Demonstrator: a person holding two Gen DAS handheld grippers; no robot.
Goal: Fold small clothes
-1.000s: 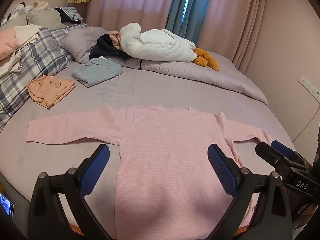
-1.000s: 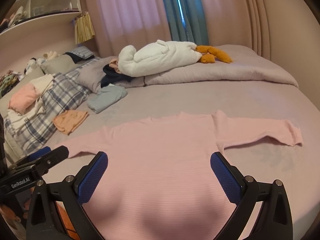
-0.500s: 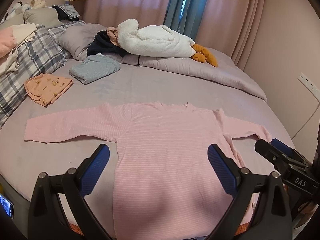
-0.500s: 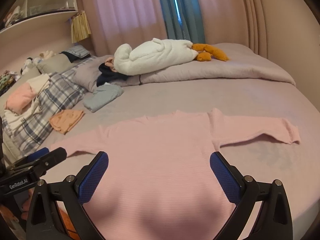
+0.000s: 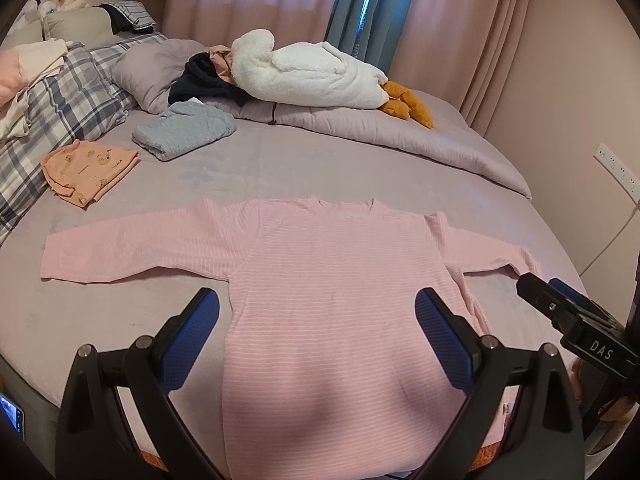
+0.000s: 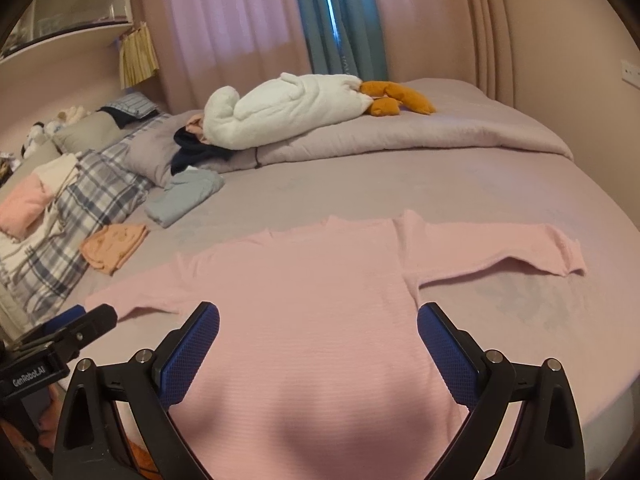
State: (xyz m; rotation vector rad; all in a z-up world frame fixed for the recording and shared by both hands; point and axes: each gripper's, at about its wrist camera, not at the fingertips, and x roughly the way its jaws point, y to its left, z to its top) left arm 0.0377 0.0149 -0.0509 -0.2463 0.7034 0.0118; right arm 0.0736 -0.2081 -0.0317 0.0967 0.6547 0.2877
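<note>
A pink striped long-sleeved shirt (image 5: 340,292) lies flat on the grey bed, sleeves spread out to both sides; it also shows in the right wrist view (image 6: 320,292). My left gripper (image 5: 318,332) is open and empty, held above the shirt's lower body. My right gripper (image 6: 318,340) is open and empty, also above the lower body. The right gripper shows at the right edge of the left wrist view (image 5: 568,316); the left gripper shows at the left edge of the right wrist view (image 6: 68,336).
A folded orange garment (image 5: 90,168) and a folded blue-grey garment (image 5: 184,130) lie at the far left. A white goose plush (image 5: 308,74), dark clothes and a rolled duvet (image 5: 400,136) lie at the back. Plaid pillows (image 5: 60,108) line the left edge.
Both grippers have drawn back and risen slightly; the shirt looks a little farther away. The shirt has not moved and both grippers stay open.
</note>
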